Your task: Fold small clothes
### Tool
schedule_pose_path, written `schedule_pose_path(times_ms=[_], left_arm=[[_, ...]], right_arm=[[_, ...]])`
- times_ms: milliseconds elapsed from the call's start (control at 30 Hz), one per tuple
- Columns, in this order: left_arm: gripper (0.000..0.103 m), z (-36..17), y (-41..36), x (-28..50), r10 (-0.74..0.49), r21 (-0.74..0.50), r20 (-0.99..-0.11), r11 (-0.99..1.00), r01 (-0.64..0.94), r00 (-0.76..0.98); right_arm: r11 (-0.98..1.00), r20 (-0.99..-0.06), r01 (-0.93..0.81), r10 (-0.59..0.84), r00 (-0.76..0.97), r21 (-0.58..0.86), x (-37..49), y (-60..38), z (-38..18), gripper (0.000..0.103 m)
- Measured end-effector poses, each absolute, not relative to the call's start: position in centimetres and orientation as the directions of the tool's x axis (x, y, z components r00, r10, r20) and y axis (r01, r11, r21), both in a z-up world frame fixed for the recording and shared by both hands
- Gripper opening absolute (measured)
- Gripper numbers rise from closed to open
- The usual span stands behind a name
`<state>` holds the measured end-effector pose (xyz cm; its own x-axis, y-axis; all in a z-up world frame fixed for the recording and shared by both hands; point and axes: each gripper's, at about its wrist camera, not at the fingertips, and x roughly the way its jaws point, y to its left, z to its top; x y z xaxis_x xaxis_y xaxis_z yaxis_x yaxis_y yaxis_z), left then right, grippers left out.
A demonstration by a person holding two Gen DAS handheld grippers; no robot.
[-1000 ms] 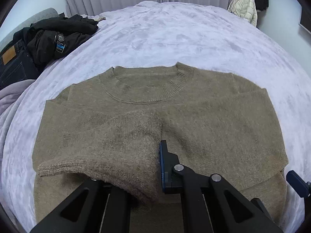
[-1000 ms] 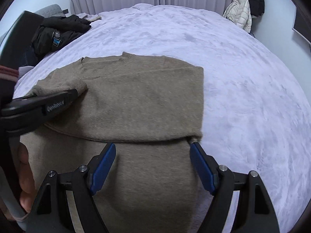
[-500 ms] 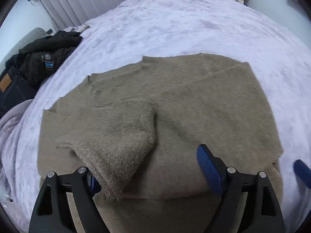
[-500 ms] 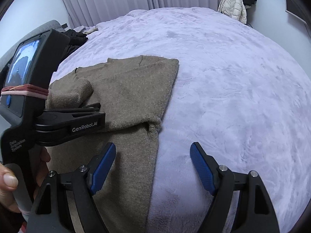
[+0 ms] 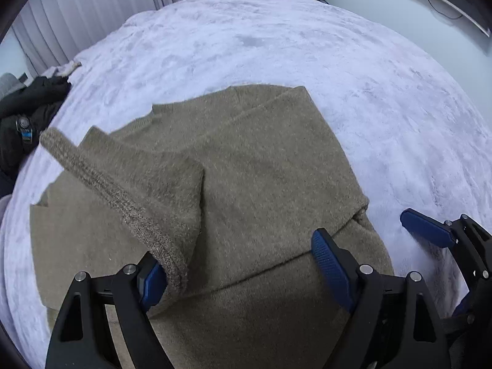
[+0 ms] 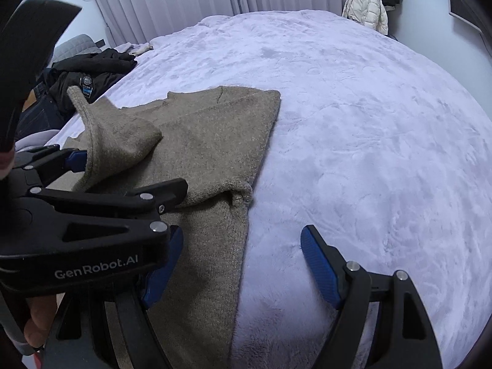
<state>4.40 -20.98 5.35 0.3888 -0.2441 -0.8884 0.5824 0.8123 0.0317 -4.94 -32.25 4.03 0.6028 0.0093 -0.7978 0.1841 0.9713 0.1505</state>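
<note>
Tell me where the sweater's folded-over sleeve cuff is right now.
In the left wrist view the cuff lies across the sweater at lower left, its near end against the left gripper's left finger; the sweater rests on the bed.

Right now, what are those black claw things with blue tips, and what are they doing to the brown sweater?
They are two grabbing tools, and a person holds one in each hand. Each has a little camera that looks along its two fingers. So one picture comes from the left gripper and the other from the right gripper. A brown sweater lies on a pale fluffy bed, waiting to be folded. One sleeve is turned in over its middle. The left fingers have just opened: the cuff leans on one blue pad but is not squeezed. The right fingers are open too and hold nothing. Dark clothes are piled at the bed's far left.
</note>
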Motion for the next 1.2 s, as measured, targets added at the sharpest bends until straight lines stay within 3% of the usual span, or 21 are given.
schedule_pose_path(times_ms=[267,533,733,867,1000,1100,1200], left_arm=[[0.086,7.3,-19.3,3.5,-0.324,0.027,-0.838,0.778,0.627,0.439],[0.086,7.2,-25.3,1.1,-0.349,0.094,-0.829,0.682,0.725,0.437],[0.086,7.5,-22.5,0.9,-0.38,0.031,-0.833,0.693,0.72,0.402],[0.086,8.2,-14.9,3.3,-0.407,-0.071,-0.81,0.783,0.618,0.422],[0.086,6.4,-6.2,7.5,-0.288,-0.078,-0.834,0.906,0.417,0.471],[0.086,5.0,0.7,9.7,-0.27,-0.158,-0.842,0.951,0.266,0.467],[0.086,2.3,5.9,11.3,-0.167,-0.128,-0.882,0.985,0.117,0.44]], right_arm=[[0.975,-0.802,0.178,-0.003,0.598,0.13,-4.9,-32.3,3.7,0.081],[0.968,-0.801,0.204,-0.006,0.599,0.145,-5.9,-33.1,3.7,0.081],[0.973,-0.803,0.191,-0.007,0.596,0.133,-6.8,-33.4,3.8,0.081],[0.968,-0.787,0.192,0.01,0.617,0.163,-6.4,-33.7,4.5,0.081],[0.967,-0.779,0.196,0.004,0.627,0.163,-4.9,-33.5,5.3,0.081],[0.971,-0.772,0.195,-0.019,0.636,0.138,-3.9,-32.5,6.3,0.081],[0.979,-0.756,0.16,-0.012,0.655,0.123,-3.1,-30.9,7.4,0.081]])
